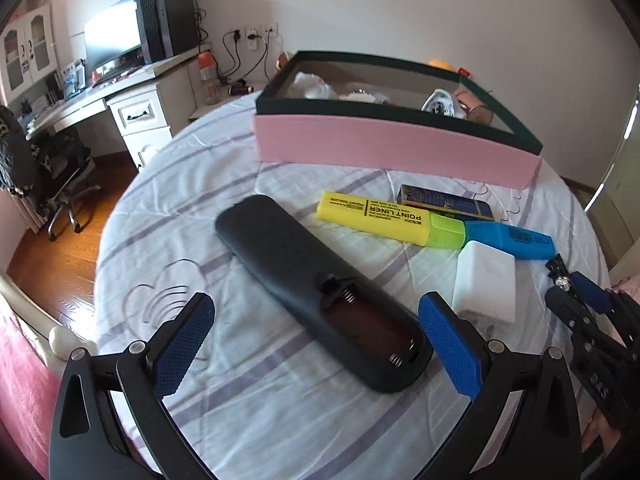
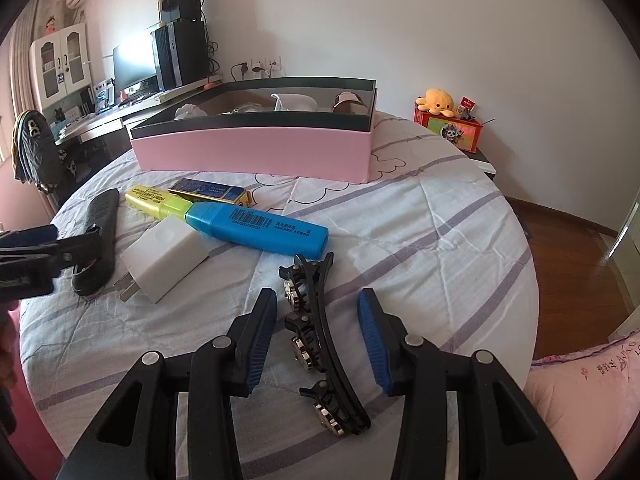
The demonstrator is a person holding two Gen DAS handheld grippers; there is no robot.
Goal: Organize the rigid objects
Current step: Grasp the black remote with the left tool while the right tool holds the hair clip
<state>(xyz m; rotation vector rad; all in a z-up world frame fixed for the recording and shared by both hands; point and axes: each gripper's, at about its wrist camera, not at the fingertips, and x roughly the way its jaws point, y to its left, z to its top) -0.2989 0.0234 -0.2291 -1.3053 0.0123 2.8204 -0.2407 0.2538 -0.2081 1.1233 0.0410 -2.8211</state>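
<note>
In the left wrist view, the left gripper (image 1: 316, 344) stood spread wide at the bottom of the frame, the remote (image 1: 304, 280) lying back-up between its pads, its battery bay exposed. Whether a pad touched it could not be told. Right of centre lay the yellow marker (image 1: 388, 220), the blue marker (image 1: 508, 238) and the charger (image 1: 484, 284). The box (image 1: 392, 148) sat above. In the right wrist view, the right gripper (image 2: 316, 340) was parted around the hair clip (image 2: 320, 344) at lower centre, not touching.
</note>
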